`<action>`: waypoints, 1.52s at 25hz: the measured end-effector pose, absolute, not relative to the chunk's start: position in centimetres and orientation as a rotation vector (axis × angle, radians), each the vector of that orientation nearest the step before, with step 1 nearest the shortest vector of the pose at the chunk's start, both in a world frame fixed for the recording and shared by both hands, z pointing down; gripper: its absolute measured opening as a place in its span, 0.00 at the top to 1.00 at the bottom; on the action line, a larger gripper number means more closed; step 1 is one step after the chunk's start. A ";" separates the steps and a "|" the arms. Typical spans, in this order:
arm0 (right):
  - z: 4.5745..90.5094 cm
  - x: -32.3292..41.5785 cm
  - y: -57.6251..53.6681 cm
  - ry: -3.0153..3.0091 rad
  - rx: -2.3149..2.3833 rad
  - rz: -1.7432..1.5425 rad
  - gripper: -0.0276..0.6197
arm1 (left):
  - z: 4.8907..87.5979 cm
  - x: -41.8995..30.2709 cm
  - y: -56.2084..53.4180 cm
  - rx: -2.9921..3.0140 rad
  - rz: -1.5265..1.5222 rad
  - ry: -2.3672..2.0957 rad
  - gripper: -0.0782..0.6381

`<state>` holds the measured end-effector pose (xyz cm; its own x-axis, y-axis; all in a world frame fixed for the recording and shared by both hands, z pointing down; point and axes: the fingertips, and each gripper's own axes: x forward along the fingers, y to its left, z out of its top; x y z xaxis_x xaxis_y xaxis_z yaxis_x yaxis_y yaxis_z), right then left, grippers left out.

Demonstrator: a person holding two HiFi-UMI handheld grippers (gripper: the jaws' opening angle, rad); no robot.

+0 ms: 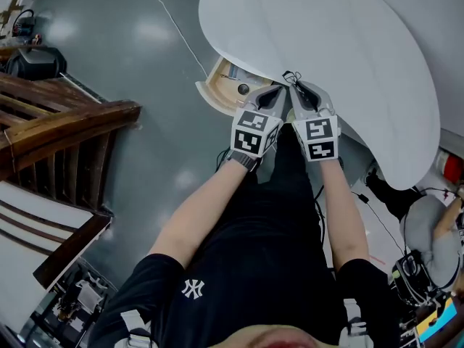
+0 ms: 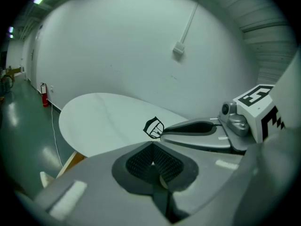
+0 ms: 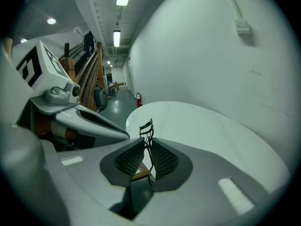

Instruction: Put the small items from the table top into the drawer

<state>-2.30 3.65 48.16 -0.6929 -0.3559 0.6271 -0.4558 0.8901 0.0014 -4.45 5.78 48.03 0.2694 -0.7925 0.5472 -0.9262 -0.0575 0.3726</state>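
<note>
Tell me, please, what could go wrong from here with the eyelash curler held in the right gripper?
1. The right gripper pinches the eyelash curler only by its thin wire frame, so it may pivot or slip out before reaching the drawer.
2. The shut left gripper sits right beside it and could knock the curler.
3. The drawer lies partly under the table top, so a release here might miss it and hit the floor.

Both bare forearms reach out toward twelve o'clock, side by side. The left gripper [image 1: 278, 91] tilts toward one o'clock, its jaws pressed together on nothing. The right gripper [image 1: 299, 87] leans toward eleven and pinches a thin black eyelash curler [image 3: 146, 128]. The two tips nearly touch.
</note>
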 end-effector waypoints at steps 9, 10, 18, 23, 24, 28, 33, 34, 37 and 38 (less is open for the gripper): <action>49.1 -6.6 8.1 -2.431 0.439 0.186 0.84 | 48.9 -10.2 9.7 1.757 0.237 -1.667 0.89; 49.5 -6.9 8.5 -2.430 0.423 0.191 0.84 | 49.1 -10.7 10.2 1.740 0.235 -1.678 0.89; 54.9 -9.5 11.2 -2.396 0.327 0.242 0.84 | 52.3 -14.2 12.5 1.647 0.226 -1.717 0.89; 59.3 -10.8 12.1 -2.348 0.274 0.260 0.84 | 54.7 -15.4 13.1 1.610 0.226 -1.719 0.89; 60.1 -11.1 12.3 -2.338 0.260 0.260 0.84 | 55.1 -15.6 13.1 1.604 0.226 -1.718 0.89; 63.5 -12.3 12.5 -2.301 0.216 0.260 0.84 | 57.1 -16.4 12.9 1.588 0.224 -1.713 0.89; 67.7 -13.1 12.8 -2.253 0.153 0.263 0.84 | 59.3 -16.9 12.4 1.577 0.219 -1.719 0.89; 68.5 -13.2 12.9 -2.242 0.139 0.264 0.84 | 59.7 -17.0 12.2 1.576 0.219 -1.721 0.89; 70.7 -13.7 13.3 -2.199 0.089 0.274 0.84 | 60.5 -17.8 11.9 1.571 0.216 -1.728 0.89; 71.2 -13.7 13.6 -2.180 0.069 0.277 0.84 | 60.6 -18.1 11.9 1.568 0.214 -1.730 0.89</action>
<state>-13.74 13.60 71.22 -0.5862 0.0530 0.8084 -0.1512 0.9732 -0.1734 -18.09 11.90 60.64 0.0608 -0.7731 0.6313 -0.9038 0.2258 0.3635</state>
